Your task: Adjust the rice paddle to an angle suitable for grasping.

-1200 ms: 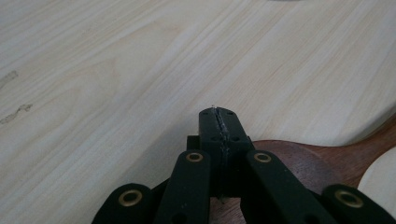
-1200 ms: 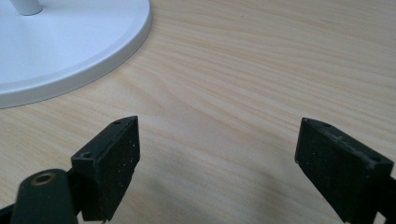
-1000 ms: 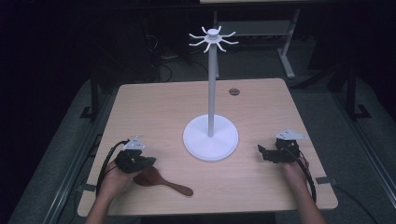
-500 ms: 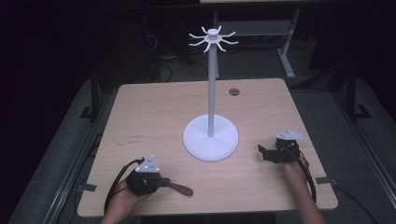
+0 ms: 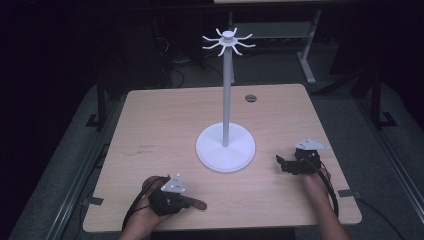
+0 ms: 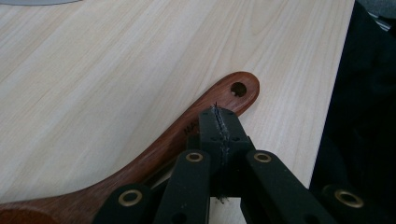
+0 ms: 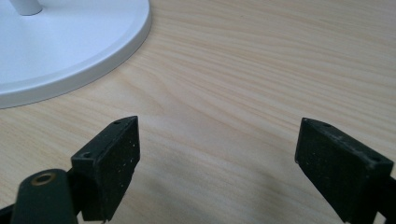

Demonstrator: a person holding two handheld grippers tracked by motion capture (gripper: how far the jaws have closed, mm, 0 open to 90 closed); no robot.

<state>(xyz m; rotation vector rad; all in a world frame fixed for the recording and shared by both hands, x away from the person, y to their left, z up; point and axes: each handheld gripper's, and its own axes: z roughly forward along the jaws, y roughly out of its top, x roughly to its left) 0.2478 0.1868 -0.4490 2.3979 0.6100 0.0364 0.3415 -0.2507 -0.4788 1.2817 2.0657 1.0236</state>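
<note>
The wooden spoon [image 6: 154,154] lies flat at the tabletop's [image 5: 165,125] near edge under the left gripper [image 6: 219,126], whose jaws are pressed together over its handle, while the right gripper's [image 7: 217,163] jaws gape empty; it looks light, stiff and smooth, best pinched mid-handle.

You work at a light wooden table [image 5: 165,125] whose top carries a small dark round fitting [image 5: 250,98] near its far edge. The white stand [image 5: 226,147] rests its round base near the middle (its thin pole rises to a ring of hooks), and a dark wooden spoon [image 6: 154,154] lies flat close to the near edge at your left, its handle end, pierced by a hole, pointing right along that edge.
</note>
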